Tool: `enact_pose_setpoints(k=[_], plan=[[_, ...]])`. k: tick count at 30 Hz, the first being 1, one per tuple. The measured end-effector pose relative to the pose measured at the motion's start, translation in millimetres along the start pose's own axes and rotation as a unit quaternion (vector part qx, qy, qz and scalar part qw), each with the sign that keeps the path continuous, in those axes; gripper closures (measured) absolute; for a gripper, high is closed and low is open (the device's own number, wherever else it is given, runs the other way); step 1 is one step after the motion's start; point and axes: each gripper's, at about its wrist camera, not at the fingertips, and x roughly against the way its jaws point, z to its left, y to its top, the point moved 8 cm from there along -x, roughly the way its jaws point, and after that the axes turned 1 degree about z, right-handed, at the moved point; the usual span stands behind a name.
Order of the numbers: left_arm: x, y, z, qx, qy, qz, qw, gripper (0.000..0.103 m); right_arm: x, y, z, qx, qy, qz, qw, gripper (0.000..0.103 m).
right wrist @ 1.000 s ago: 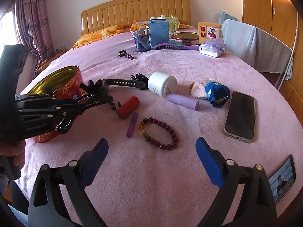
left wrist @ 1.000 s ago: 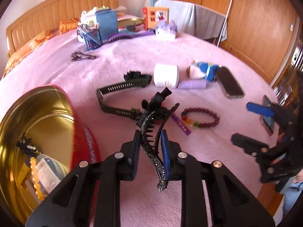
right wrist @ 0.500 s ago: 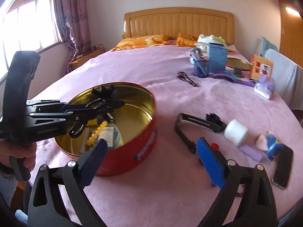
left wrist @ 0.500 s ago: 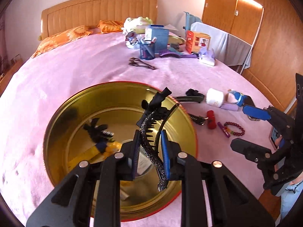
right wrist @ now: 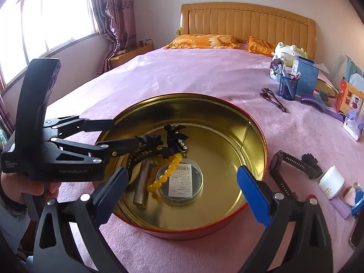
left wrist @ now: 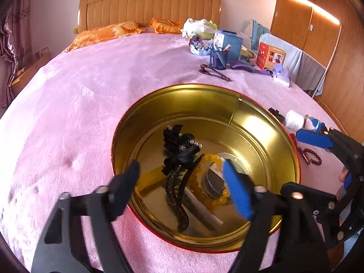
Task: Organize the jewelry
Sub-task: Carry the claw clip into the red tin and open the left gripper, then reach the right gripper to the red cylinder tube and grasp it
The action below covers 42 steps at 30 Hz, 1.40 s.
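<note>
Left gripper (left wrist: 182, 186): its jaws have just been opening and now stand wide, with nothing pinched between them. A moment ago they squeezed the black hair clip.
Hair clip (left wrist: 179, 186): it is let go. It lies in the tin, under the open jaws, beside the yellow beads (left wrist: 213, 182).
Tin (left wrist: 284, 159): it sits on the pink bed, right under both grippers. A second ago it was off to the side. Inside are also a black bow (left wrist: 175, 136), a grey tube (right wrist: 142, 182) and a small round box (right wrist: 182, 180).
Right gripper (right wrist: 182, 191): wide open and empty, over the near rim of the tin.
Red beads (left wrist: 312, 155): out on the bed, just past the tin.
Watch (right wrist: 293, 166): on the bed too, next to the tin.
What it means: one more piece looks put away. The red beads are probably next.
</note>
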Motion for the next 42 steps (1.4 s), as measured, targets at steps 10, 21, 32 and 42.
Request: enact_pose_setpoints(k=[10,21,32,42], plan=[[-4.9,-3.8,-26.2,0.017,-0.024,0.033,0.999,0.021,25.6,-25.6,-60.7,-0.059,-0.034,-0.007,0.998,0.006],[10.0,0.7,-128.9,-0.077,-0.087,0.007,0.9932,0.021,53.4,-67.7,-128.8,-0.106,-0.083,0.003,0.991,0.006],[-3.5,-14.9,-224.9,-0.134,-0.16,0.036,0.9773,0.02,55.3,-98.5,-194.7,-0.112,-0.109,0.035,0.987,0.006],[-18.6,-45.1,-272.7,-0.178,-0.16,0.044,0.97,0.02,11.4,-100.0,-207.3,-0.004,-0.027,0.094,0.995,0.006]])
